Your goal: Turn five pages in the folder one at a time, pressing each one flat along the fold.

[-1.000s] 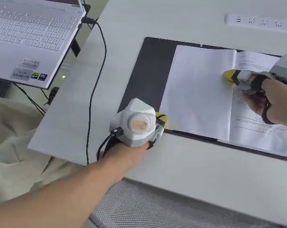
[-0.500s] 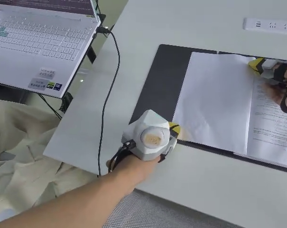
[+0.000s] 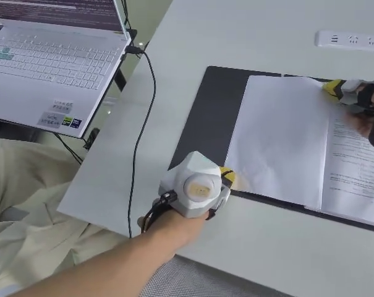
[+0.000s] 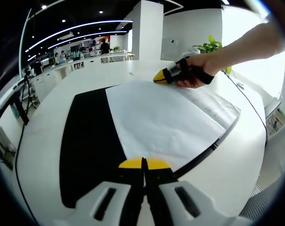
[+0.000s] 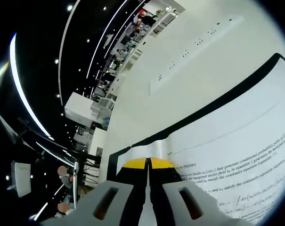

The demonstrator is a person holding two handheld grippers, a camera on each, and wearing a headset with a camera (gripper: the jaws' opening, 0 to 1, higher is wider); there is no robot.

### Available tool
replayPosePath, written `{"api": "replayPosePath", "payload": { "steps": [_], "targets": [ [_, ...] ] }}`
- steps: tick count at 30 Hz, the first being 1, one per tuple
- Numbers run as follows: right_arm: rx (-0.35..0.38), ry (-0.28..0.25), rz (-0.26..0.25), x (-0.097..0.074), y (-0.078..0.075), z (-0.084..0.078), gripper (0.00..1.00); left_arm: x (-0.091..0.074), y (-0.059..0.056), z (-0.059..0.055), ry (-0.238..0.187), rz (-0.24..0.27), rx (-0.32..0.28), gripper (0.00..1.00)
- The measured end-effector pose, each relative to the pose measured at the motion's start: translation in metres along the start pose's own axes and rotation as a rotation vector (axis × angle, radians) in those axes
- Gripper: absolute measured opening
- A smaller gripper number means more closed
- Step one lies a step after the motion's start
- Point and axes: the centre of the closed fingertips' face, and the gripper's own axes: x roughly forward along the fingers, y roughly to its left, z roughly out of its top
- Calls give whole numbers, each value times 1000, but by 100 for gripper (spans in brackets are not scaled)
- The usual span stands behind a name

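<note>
Both sets of jaws sat together: the left tool [image 3: 227,176] rested on the turned page [image 3: 279,136] at its near corner (barely), and the right tool [image 3: 332,88] was at the far end of the fold [image 3: 326,148]. A skewed stroke could crease the page.

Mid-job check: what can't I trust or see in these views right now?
1. Pages turned so far: sheets beneath the turned page can't be counted, head view.
2. Folder: right part cut off by the head view's edge.
3. Right gripper: its body hidden behind the hand and that edge, head view.
4. Left gripper: whether its tips touch paper, covered by its own casing, head view.
5. Printed page: text too small in head view.
</note>
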Motion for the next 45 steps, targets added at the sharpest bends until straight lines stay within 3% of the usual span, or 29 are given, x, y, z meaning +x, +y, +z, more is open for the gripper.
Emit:
{"api": "replayPosePath", "payload": {
  "steps": [5,9,12,16,18,25,26,31,40,45],
  "targets": [
    [10,69,47,-19,3,-30,0,0,0,0,7,1,-6,0],
    [43,66,77,-34,7,-43,0,0,0,0,12,2,-3,0],
    [34,118,89,-46,8,-64,0,-1,0,0,12,3,-3,0],
    [30,128,104,-62,11,-78,0,-1,-1,0,14,3,1,0],
    [7,179,101,-70,9,-93,0,-2,-1,1,13,4,0,0],
    [5,195,119,-91,12,-127,0,-1,0,0,9,11,-8,0],
    [-6,225,114,-94,12,-135,0,-1,0,0,8,12,-9,0],
    [-18,256,126,-110,16,-164,0,-1,0,0,5,15,-17,0],
    [5,269,145,-132,13,-196,0,-3,-1,1,3,19,-15,0],
    [9,305,149,-145,15,-217,0,-3,-1,1,6,23,-12,0]
  ]
}}
